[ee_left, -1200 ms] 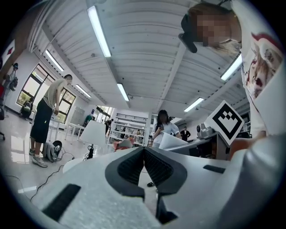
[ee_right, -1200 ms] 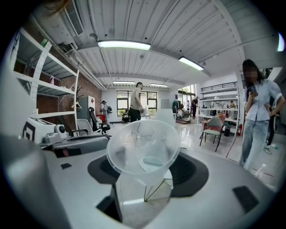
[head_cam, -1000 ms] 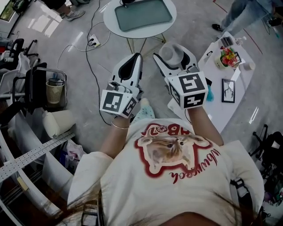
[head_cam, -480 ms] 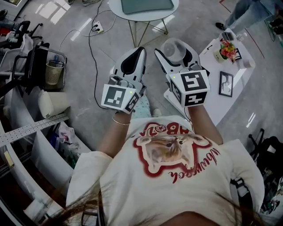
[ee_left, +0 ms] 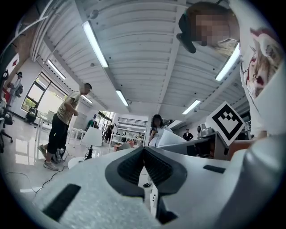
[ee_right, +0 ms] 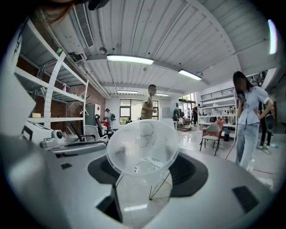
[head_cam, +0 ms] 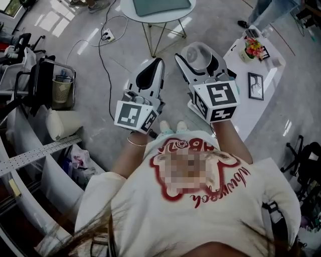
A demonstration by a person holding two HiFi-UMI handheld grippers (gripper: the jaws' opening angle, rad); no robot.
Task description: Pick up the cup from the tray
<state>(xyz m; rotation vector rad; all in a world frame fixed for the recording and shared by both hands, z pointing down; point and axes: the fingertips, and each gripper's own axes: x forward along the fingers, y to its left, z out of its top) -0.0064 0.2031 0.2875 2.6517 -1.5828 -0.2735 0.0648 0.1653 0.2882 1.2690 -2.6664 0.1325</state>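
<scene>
My right gripper [head_cam: 198,57] has its jaws part-way apart and clamped on the clear cup [head_cam: 196,52]. In the head view I hold it up in front of my chest, above the floor. My left gripper [head_cam: 157,63] is just beside it, jaws pressed together on nothing. The tray [head_cam: 161,6] lies on the round table [head_cam: 131,16] farther ahead, well apart from the cup.

In the left gripper view, the left gripper [ee_left: 144,150] shows its dark pads [ee_left: 157,169] meeting along one line, with nothing between them.

In the right gripper view, the right gripper [ee_right: 147,172] has the cup [ee_right: 143,147] between its jaws, its open mouth turned toward the camera, and I see no contents.
</scene>
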